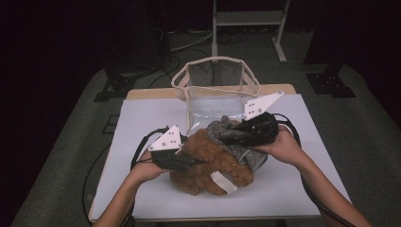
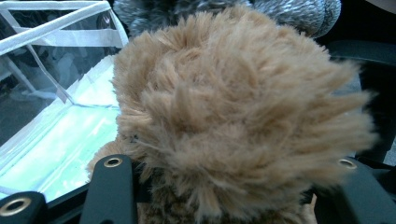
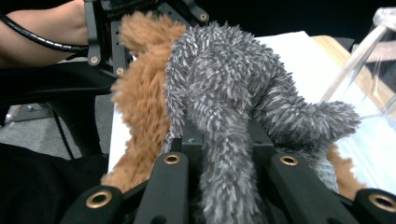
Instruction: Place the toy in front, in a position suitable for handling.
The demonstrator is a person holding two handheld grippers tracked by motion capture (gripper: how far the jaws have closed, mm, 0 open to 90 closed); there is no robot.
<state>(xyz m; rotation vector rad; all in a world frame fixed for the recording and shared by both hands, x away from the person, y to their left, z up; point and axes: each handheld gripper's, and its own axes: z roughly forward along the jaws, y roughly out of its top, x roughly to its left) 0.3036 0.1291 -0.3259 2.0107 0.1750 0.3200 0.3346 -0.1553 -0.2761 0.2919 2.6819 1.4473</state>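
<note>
A shaggy brown plush toy (image 1: 208, 163) lies in the middle of the white mat (image 1: 142, 118), with a grey plush toy (image 1: 222, 130) resting against its far side. My left gripper (image 1: 193, 161) comes in from the left and is shut on the brown plush (image 2: 233, 107), whose fur bulges between the two black jaws. My right gripper (image 1: 227, 138) reaches in from the right, shut on a limb of the grey plush (image 3: 224, 140). The left gripper (image 2: 229, 168) and right gripper (image 3: 231, 161) each show the fur pinched between their jaws.
A clear plastic bag (image 1: 215, 90) with beige trim stands open just behind the toys, also beside the brown plush (image 2: 60, 93). A metal stand (image 1: 248, 19) and cables sit on the floor beyond the table. The mat's front and sides offer free room.
</note>
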